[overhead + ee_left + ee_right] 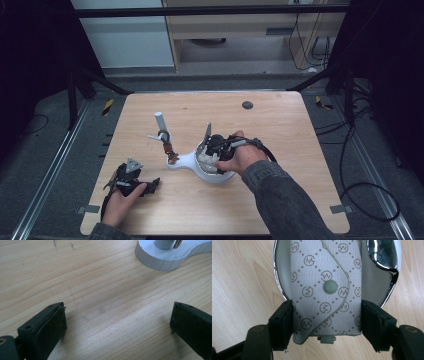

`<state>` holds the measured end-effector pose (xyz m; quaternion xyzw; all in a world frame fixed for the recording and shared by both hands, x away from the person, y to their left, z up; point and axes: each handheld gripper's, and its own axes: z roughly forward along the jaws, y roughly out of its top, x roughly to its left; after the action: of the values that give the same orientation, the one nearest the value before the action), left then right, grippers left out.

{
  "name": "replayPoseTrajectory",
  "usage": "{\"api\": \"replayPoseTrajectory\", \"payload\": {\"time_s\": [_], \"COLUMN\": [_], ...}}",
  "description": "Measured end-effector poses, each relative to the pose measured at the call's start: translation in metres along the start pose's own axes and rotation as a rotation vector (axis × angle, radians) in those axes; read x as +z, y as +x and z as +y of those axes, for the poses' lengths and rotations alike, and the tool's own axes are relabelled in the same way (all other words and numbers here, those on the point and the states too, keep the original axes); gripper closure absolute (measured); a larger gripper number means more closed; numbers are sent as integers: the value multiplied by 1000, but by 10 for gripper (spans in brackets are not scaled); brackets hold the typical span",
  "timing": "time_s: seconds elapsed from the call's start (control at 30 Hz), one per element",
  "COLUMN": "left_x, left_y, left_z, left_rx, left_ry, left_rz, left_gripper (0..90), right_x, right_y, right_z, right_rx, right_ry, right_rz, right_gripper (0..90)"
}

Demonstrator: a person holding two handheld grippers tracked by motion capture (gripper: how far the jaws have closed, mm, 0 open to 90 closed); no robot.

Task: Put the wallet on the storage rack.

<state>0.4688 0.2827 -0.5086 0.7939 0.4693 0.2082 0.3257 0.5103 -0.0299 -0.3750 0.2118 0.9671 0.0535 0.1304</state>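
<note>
The right gripper is clamping a patterned pouch across its width, its long axis running toward twelve o'clock over the chrome-rimmed tray, while the left gripper is idling open.

Open table on your left, crowded stand on your right

Your left gripper has bare table ahead until the white stand; its upright post blocks the middle, and your right gripper is boxed by the dish rim.
</note>
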Motion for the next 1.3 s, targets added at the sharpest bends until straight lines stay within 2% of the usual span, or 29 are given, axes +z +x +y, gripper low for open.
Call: {"api": "replayPoseTrajectory", "payload": {"time_s": [1.3], "left_x": [0], "left_y": [0], "left_z": [0], "left_rx": [4], "left_ry": [-2], "left_rz": [-3], "left_gripper": [0], "right_x": [12], "right_y": [-1], "right_z": [7], "right_rx": [6], "right_ry": [16], "right_rz": [0], "right_gripper": [311]}}
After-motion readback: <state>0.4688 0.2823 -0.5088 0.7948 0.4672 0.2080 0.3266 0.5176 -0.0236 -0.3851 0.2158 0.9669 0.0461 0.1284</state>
